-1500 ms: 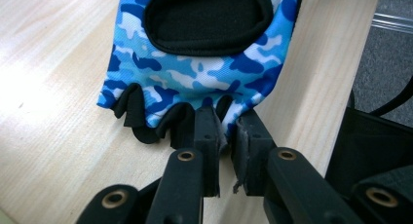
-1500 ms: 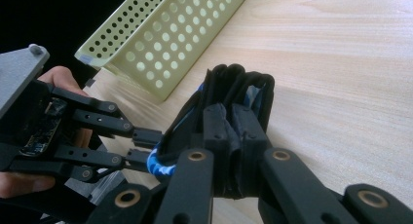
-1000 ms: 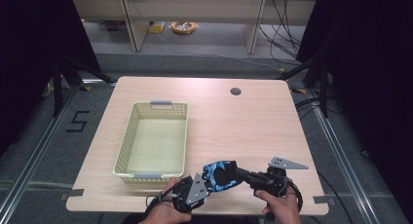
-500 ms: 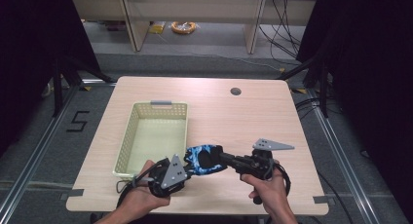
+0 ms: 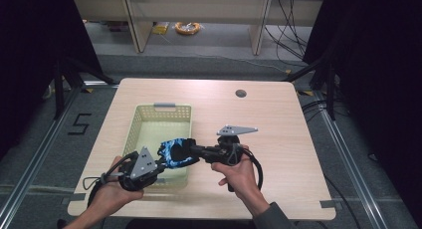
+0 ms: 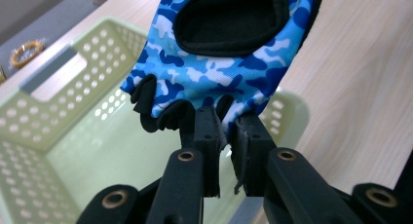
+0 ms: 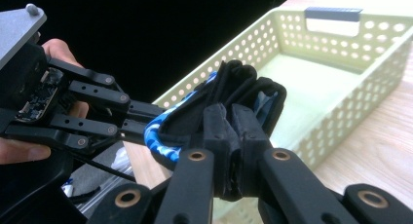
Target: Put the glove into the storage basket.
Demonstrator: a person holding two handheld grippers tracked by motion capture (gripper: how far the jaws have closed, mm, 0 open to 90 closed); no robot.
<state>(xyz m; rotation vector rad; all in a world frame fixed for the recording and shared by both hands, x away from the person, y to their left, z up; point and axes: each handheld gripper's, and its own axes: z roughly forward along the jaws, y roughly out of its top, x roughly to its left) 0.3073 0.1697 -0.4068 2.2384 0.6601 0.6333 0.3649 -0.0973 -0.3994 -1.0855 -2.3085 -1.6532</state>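
Both grippers and the glove between them had shifted up the frame since half a second before, from the basket's lower right corner to over its lower right part.

The wooden table (image 5: 278, 119) filled the middle of the high view, with the pale green basket (image 5: 164, 112) left of centre on it. The left gripper (image 5: 158, 164), held at lower left, had its jaws clamped together on the finger end of the blue camouflage glove (image 5: 175, 152); in the left gripper view that glove (image 6: 219, 63) hung over the basket (image 6: 58, 117). The right gripper (image 5: 191, 152), lower centre, was clamped on the glove's opposite, dark edge (image 7: 229, 95). A small dark hole (image 5: 241, 93) sat at the table's upper right.
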